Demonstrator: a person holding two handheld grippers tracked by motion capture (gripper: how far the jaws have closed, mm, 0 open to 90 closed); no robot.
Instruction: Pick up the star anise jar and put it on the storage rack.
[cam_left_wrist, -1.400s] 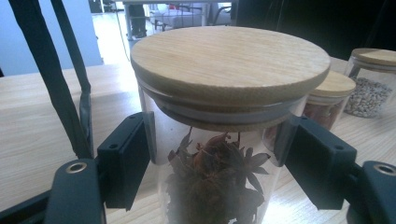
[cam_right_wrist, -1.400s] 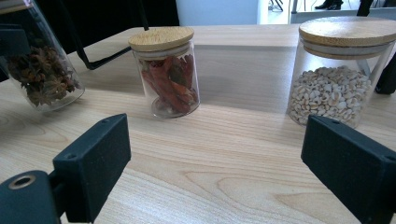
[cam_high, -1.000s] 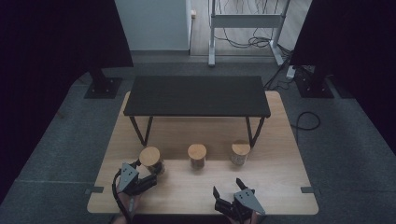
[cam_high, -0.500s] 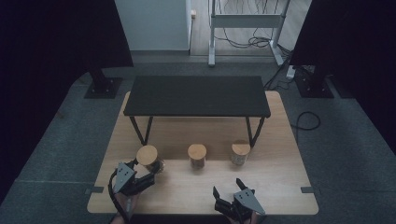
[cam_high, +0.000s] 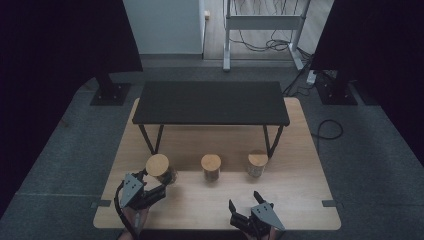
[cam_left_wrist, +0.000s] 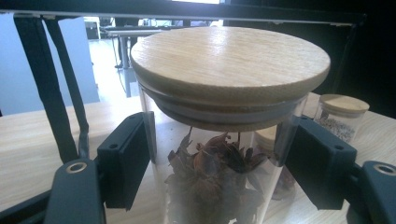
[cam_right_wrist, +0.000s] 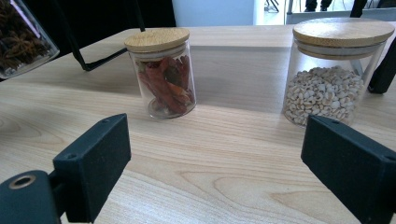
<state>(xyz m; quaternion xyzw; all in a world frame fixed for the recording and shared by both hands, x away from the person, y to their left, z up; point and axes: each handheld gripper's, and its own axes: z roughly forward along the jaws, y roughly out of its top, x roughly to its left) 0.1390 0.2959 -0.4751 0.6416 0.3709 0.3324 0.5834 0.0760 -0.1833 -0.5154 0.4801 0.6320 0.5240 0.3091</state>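
Note:
My left gripper (cam_high: 161, 184) is shut on a glass jar of dark dried spice (cam_high: 159, 167) with a round wooden lid, at the table's front left. In the left gripper view the black pads (cam_left_wrist: 126, 158) press both sides of the jar (cam_left_wrist: 219, 186) below its lid (cam_left_wrist: 229, 60). In the right gripper view this jar (cam_right_wrist: 21, 37) leans and seems raised off the tabletop. My right gripper (cam_high: 244, 201) stands open near the front edge, nothing between its jaws (cam_right_wrist: 219, 163). Ahead of it stand a jar of red chillies (cam_right_wrist: 163, 70) and a jar of pale beans (cam_right_wrist: 334, 70).
The wooden table (cam_high: 300, 200) carries a low black shelf (cam_high: 210, 102) on thin legs at its back half. The chilli jar (cam_high: 211, 167) and bean jar (cam_high: 257, 163) stand in a row just before the shelf. Dark floor, stands and cables surround the table.
The left gripper and its jar have shifted only slightly. The right gripper has kept still.

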